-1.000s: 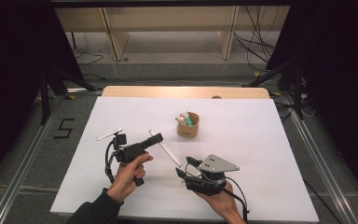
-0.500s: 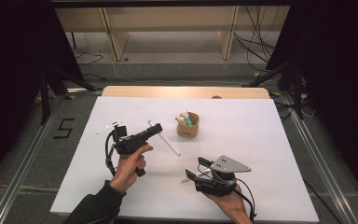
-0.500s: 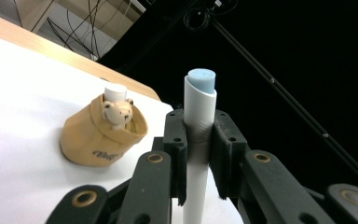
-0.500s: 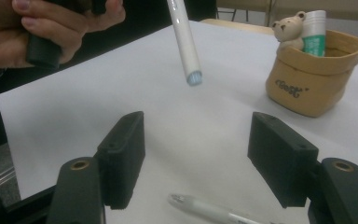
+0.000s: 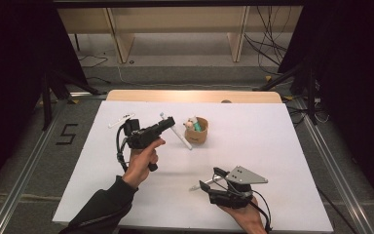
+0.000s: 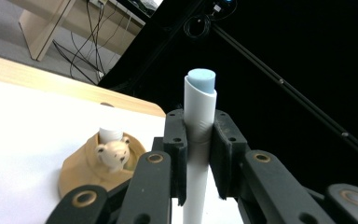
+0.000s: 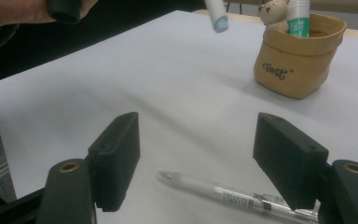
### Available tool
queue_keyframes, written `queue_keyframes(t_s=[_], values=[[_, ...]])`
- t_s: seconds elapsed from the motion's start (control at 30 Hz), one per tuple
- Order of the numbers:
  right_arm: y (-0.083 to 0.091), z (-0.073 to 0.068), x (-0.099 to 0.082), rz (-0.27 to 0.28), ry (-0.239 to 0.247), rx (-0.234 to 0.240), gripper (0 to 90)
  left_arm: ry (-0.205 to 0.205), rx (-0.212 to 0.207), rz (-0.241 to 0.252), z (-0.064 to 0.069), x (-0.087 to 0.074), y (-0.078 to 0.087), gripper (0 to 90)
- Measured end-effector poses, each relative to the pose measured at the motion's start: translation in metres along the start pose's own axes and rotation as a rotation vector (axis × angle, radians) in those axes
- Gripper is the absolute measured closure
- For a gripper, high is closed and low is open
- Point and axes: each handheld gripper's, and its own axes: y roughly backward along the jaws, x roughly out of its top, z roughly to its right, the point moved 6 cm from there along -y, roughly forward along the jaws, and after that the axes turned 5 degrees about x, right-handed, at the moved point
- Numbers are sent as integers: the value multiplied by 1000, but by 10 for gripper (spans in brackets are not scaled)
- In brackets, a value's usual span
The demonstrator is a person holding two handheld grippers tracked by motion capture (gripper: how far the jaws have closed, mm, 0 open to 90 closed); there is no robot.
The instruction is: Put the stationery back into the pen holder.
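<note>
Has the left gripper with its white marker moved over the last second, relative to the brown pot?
Yes. In the high view the left gripper, shut on the white marker, has moved away from the person toward the table's far side, closing in on the brown pot, which stayed put.

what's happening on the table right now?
A person works two handheld tongs at a white table. The left tongs are shut on a white marker with a blue end, held up beside the tan pouch-shaped pen holder. The right tongs are open over a clear white pen lying flat.
</note>
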Motion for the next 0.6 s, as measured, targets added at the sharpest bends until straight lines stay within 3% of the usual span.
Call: queue_keyframes(t_s=[0.27, 0.4, 0.6], values=[[5, 1, -1, 6, -6, -6, 302, -42, 19, 7, 8, 5, -25, 774], [6, 2, -2, 4, -6, -8, 303, -96, 46, 11, 7, 8, -35, 773], [4, 0, -3, 1, -6, -5, 303, -97, 70, 18, 2, 13, -46, 773]])
